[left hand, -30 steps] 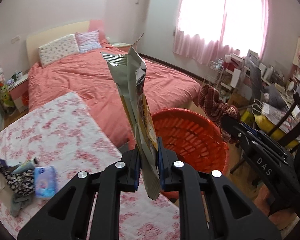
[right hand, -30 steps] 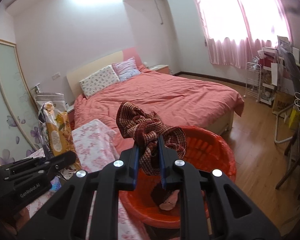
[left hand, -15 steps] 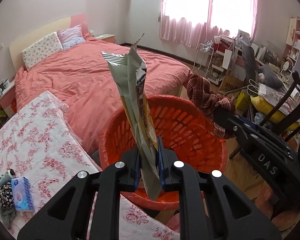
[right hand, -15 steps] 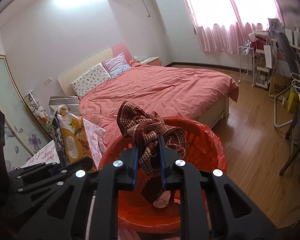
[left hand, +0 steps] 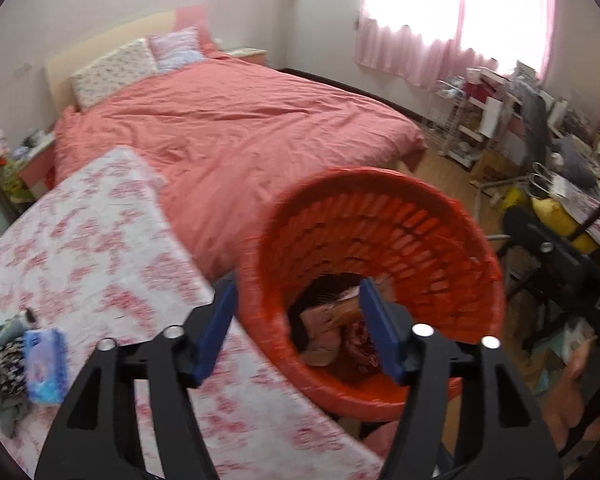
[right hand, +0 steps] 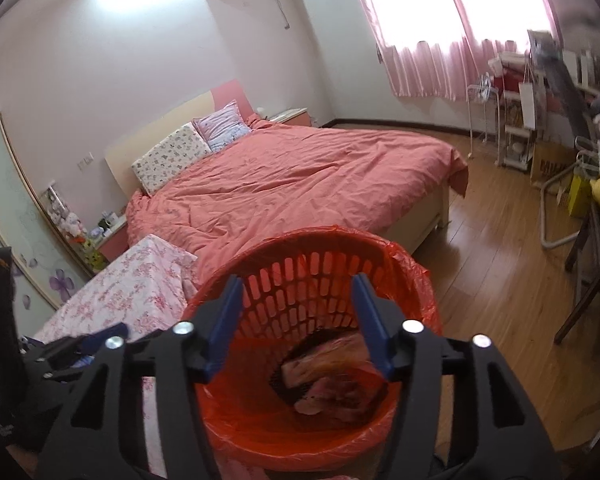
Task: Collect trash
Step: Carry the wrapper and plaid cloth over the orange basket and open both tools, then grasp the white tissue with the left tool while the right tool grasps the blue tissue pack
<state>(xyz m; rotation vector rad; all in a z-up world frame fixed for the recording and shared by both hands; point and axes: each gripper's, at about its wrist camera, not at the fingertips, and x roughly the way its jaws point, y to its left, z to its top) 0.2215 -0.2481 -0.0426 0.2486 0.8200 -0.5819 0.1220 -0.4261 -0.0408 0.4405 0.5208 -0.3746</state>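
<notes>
An orange plastic basket (left hand: 420, 224) with a red liner stands beside the flowered table. It also shows in the right wrist view (right hand: 260, 432). Trash lies at its bottom (left hand: 332, 328), among it a wrapper and dark red cloth (right hand: 328, 380). My left gripper (left hand: 296, 292) is open and empty over the basket's near rim. My right gripper (right hand: 298, 286) is open and empty above the basket's mouth. The right gripper's body (left hand: 572, 280) shows at the right of the left wrist view.
A table with a pink flowered cloth (left hand: 100, 248) holds a blue tissue pack (left hand: 44, 364) and dark patterned cloth (left hand: 0, 364) at its left end. A bed with a coral cover (right hand: 300, 176) lies behind. A cluttered desk and shelves (left hand: 520, 120) stand at the right.
Both grippers opened. The snack bag left my left gripper and the dark red cloth left my right gripper; both now lie in the basket. Both views tilted down toward the basket.
</notes>
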